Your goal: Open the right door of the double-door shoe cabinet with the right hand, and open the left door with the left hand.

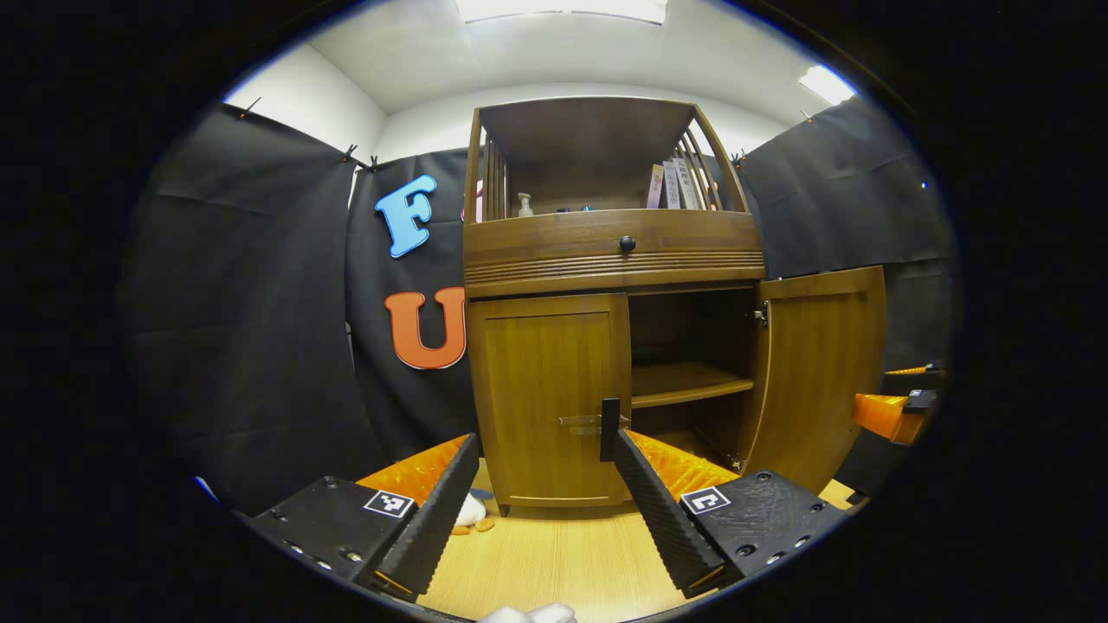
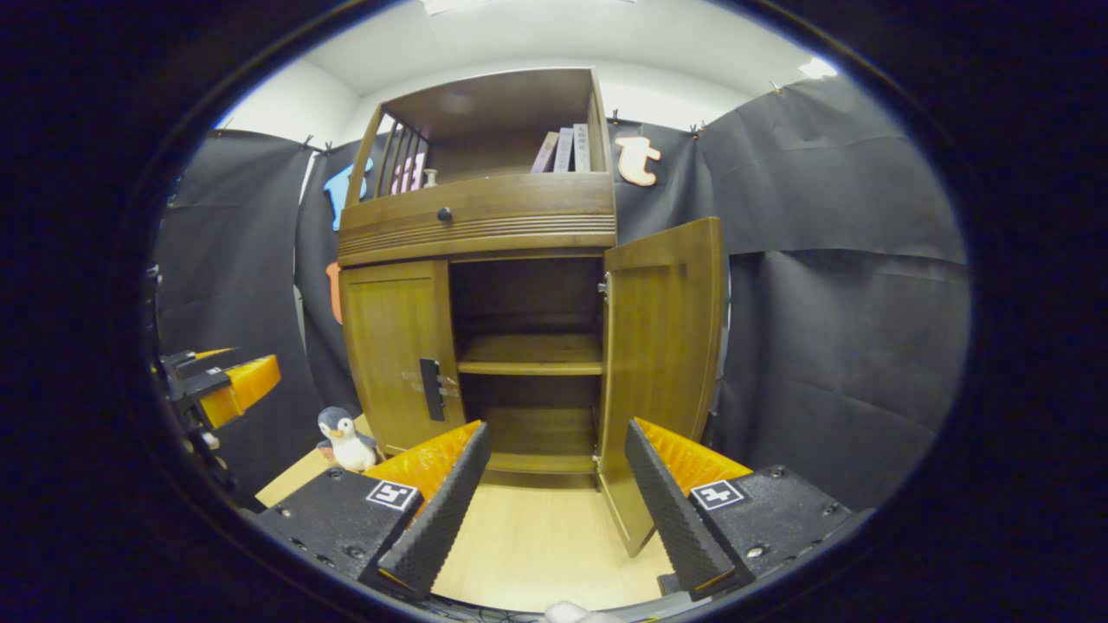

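Facing the shoe cabinet (image 1: 606,346), you have the right door (image 1: 818,372) already swung wide and the left door (image 1: 550,398) still closed. Both the left tongs (image 1: 537,459) and the right tongs (image 2: 554,450) stand open and empty, short of the cabinet. Expect a stiff, rigid wooden panel that swings lightly on its hinges; take it by the dark handle (image 1: 609,428) at its inner edge, beside the cabinet's open half.
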`<state>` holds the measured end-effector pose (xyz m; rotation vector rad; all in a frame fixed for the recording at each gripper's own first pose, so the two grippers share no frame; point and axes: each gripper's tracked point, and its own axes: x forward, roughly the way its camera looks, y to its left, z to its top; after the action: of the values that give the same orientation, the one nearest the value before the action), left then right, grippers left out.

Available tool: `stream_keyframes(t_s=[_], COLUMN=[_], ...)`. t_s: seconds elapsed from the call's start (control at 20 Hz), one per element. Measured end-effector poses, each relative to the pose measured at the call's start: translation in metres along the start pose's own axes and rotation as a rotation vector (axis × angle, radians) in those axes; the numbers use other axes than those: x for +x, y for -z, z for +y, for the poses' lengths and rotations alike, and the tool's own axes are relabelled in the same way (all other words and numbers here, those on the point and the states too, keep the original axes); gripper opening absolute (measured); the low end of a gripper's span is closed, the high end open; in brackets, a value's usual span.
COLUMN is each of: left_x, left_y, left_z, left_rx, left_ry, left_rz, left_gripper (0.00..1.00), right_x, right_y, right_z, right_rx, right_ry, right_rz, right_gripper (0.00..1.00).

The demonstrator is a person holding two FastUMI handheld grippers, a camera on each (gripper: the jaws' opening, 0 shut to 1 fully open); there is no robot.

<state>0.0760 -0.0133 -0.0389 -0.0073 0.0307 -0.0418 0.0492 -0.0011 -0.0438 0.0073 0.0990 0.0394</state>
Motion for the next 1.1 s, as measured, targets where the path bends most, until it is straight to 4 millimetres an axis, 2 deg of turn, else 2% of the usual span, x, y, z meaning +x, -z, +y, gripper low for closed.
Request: stream_keyframes(t_s=[0.15,0.3,0.4,0.6,0.9,1.1], left_x=[0.036,0.087,0.122,0.177,0.237,0.266], left_y=[0.009,0.02,0.033,0.061,0.097,0.11], left_z=[-0.006,-0.018,-0.028,-0.054,-0.099,-0.11], left_rx=[0.0,-0.012,-0.017,-0.03,-0.031,-0.016], left_ry=[0.016,0.046,0.068,0.092,0.134,0.124], left_rz=[-0.007,-0.012,-0.001,0.013,0.013,0.03], left_gripper=[0.96,0.96,0.96,0.96,0.96,0.94], right_x=[0.0,-0.002,-0.003,-0.006,-0.005,0.001], right_y=[-0.009,-0.013,-0.014,-0.012,-0.008,-0.005], right_z=[0.006,0.012,0.012,0.006,-0.016,-0.021], right_rx=[-0.018,-0.028,-0.028,-0.042,-0.063,-0.072], right_ry=[-0.004,-0.006,-0.007,0.012,0.049,0.045], right_rz=[-0.006,0.003,0.014,0.035,0.071,0.1], right_gripper=[1.0,1.0,1.0,1.0,1.0,1.0])
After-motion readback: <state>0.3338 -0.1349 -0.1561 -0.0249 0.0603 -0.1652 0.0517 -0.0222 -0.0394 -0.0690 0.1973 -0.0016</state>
